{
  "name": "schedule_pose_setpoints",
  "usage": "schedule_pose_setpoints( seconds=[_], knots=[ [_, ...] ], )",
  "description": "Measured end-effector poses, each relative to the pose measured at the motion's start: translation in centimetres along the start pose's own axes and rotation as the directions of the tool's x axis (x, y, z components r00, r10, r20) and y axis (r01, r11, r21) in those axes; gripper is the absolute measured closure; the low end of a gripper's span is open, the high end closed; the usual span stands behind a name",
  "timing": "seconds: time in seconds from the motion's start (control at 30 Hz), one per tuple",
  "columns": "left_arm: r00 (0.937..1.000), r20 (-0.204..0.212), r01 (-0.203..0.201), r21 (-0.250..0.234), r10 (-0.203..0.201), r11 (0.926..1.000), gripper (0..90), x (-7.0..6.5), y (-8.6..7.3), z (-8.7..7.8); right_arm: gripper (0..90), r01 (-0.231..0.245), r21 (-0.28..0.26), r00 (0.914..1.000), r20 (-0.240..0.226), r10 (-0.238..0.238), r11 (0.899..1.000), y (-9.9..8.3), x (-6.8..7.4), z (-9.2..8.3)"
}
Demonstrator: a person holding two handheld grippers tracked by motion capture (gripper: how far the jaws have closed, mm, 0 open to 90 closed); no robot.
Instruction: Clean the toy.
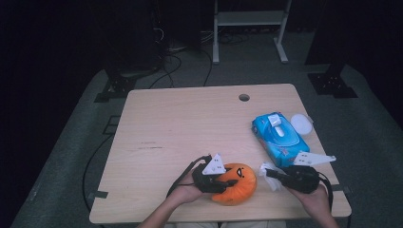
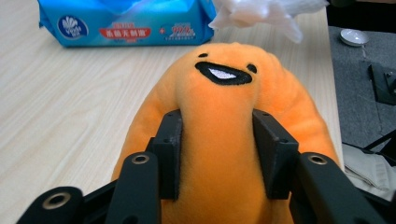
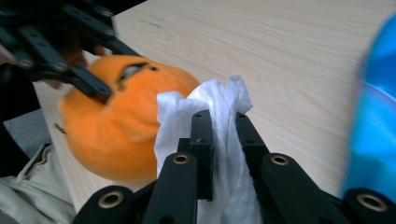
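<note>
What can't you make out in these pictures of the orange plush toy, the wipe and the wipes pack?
- Underside of the orange plush toy: left gripper view, hidden by its own body and the left gripper clamped on it.
- Lower end of the white wipe: right gripper view, hidden between the right gripper jaws.
- Blue wipes pack: right gripper view, blurred and cut off by the right edge.
- Label print on the pack: high view, too small.

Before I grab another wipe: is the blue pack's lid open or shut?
Open. The white flap on the blue wipes pack stands raised in the high view.
</note>
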State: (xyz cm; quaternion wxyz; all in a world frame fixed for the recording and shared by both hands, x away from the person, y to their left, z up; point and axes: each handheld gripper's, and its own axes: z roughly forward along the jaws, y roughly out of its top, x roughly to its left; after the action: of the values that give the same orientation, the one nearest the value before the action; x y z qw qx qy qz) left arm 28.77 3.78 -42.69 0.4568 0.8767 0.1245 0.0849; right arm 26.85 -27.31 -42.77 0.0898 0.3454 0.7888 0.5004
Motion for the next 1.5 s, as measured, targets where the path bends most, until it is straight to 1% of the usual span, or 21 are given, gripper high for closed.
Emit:
schedule_pose_setpoints(
  seconds=[0.1, 0.23, 0.3, 0.43, 0.5, 0.6, 0.63, 0.73, 0.8, 0.83, 0.9, 1.03, 1.1, 1.2, 1.27, 1.3, 1.33, 1.37, 1.43, 1.5],
  knots=[
    [1.0, -0.003, -0.002, -0.016, 0.002, 0.9999, 61.1, -0.1, 0.4, -0.4, 80.3, -0.029, 0.0, 0.9994, 0.02, 0.029, 1.0, -0.7, -0.9, -0.8],
    [0.9999, -0.014, -0.003, -0.024, 0.002, 0.9997, 61.8, 0.0, 0.7, -0.6, 80.2, -0.029, 0.012, 0.9988, 0.041, 0.028, 1.0, -1.2, -1.4, -1.3],
    [0.9997, -0.026, -0.003, -0.027, 0.002, 0.9996, 61.9, 0.3, 0.7, -0.9, 80.0, -0.019, 0.02, 0.9987, 0.048, 0.018, 1.0, -1.2, -1.3, -1.2],
    [0.9979, -0.064, 0.01, -0.038, -0.013, 0.9992, 62.0, 1.1, 0.7, -1.8, 79.8, -0.001, 0.041, 0.9984, 0.057, -0.002, 0.999, -1.1, -1.1, -0.6],
    [0.9962, -0.08, 0.029, -0.055, -0.033, 0.9981, 62.0, 1.7, 0.8, -2.4, 78.6, -0.003, 0.045, 0.9986, 0.053, 0.001, 0.999, -1.1, -1.1, -0.2],
    [0.9926, -0.112, 0.041, -0.064, -0.048, 0.9971, 61.9, 2.4, 0.9, -3.2, 71.3, 0.023, 0.077, 0.9975, 0.064, -0.028, 0.997, -0.9, -0.8, 0.5],
    [0.9914, -0.124, 0.035, -0.065, -0.043, 0.9973, 61.9, 2.7, 0.9, -3.5, 69.0, 0.03, 0.087, 0.9969, 0.07, -0.036, 0.996, -0.9, -0.7, 0.7],
    [0.987, -0.154, 0.037, -0.057, -0.046, 0.9977, 61.8, 3.6, 0.9, -4.0, 63.0, 0.031, 0.098, 0.9964, 0.076, -0.038, 0.995, -0.9, -0.5, 1.2],
    [0.9838, -0.169, 0.051, -0.058, -0.061, 0.997, 61.8, 4.3, 0.7, -4.2, 60.2, 0.023, 0.093, 0.9969, 0.073, -0.029, 0.995, -0.9, -0.6, 1.3],
    [0.9823, -0.175, 0.057, -0.056, -0.066, 0.9968, 61.8, 4.6, 0.6, -4.2, 59.6, 0.014, 0.09, 0.9974, 0.069, -0.02, 0.996, -0.8, -0.7, 1.4],
    [0.9786, -0.192, 0.066, -0.054, -0.075, 0.9963, 61.8, 5.2, 0.4, -4.3, 59.4, 0.01, 0.08, 0.9978, 0.065, -0.015, 0.997, -0.8, -0.9, 1.4],
    [0.9713, -0.218, 0.086, -0.05, -0.095, 0.995, 61.7, 6.4, 0.1, -4.3, 56.2, -0.001, 0.061, 0.9982, 0.059, -0.003, 0.998, -0.8, -1.0, 1.2],
    [0.968, -0.231, 0.091, -0.042, -0.098, 0.9949, 61.3, 6.9, 0.1, -4.3, 54.0, -0.005, 0.048, 0.9984, 0.057, 0.002, 0.999, -0.8, -1.0, 0.9],
    [0.966, -0.237, 0.101, -0.022, -0.104, 0.9946, 59.1, 7.5, 0.0, -4.0, 50.4, -0.015, 0.032, 0.9987, 0.048, 0.013, 0.999, -0.7, -1.0, 0.8],
    [0.9678, -0.225, 0.115, 0.001, -0.112, 0.9934, 55.8, 7.8, -0.3, -3.5, 48.0, -0.021, 0.036, 0.9987, 0.047, 0.019, 0.999, -0.6, -1.0, 0.9],
    [0.969, -0.219, 0.118, 0.004, -0.115, 0.993, 54.2, 7.9, -0.4, -3.4, 47.0, -0.021, 0.039, 0.9987, 0.046, 0.019, 0.999, -0.6, -0.9, 1.0],
    [0.9689, -0.209, 0.132, -0.017, -0.133, 0.9911, 52.7, 8.0, -0.5, -3.4, 46.5, -0.017, 0.04, 0.9989, 0.045, 0.015, 0.999, -0.5, -0.9, 1.1],
    [0.9667, -0.206, 0.148, -0.034, -0.152, 0.9884, 50.1, 8.0, -0.5, -3.4, 45.8, -0.016, 0.041, 0.9989, 0.045, 0.014, 0.999, -0.5, -0.8, 1.1],
    [0.9647, -0.201, 0.162, -0.057, -0.17, 0.9852, 45.6, 8.1, -0.5, -3.8, 44.7, -0.01, 0.038, 0.9987, 0.049, 0.008, 0.999, -0.4, -0.6, 1.0],
    [0.9628, -0.202, 0.17, -0.065, -0.179, 0.9833, 42.4, 8.2, -0.5, -4.2, 43.3, -0.012, 0.033, 0.9986, 0.052, 0.01, 0.999, -0.4, -0.6, 0.9]
  ],
)
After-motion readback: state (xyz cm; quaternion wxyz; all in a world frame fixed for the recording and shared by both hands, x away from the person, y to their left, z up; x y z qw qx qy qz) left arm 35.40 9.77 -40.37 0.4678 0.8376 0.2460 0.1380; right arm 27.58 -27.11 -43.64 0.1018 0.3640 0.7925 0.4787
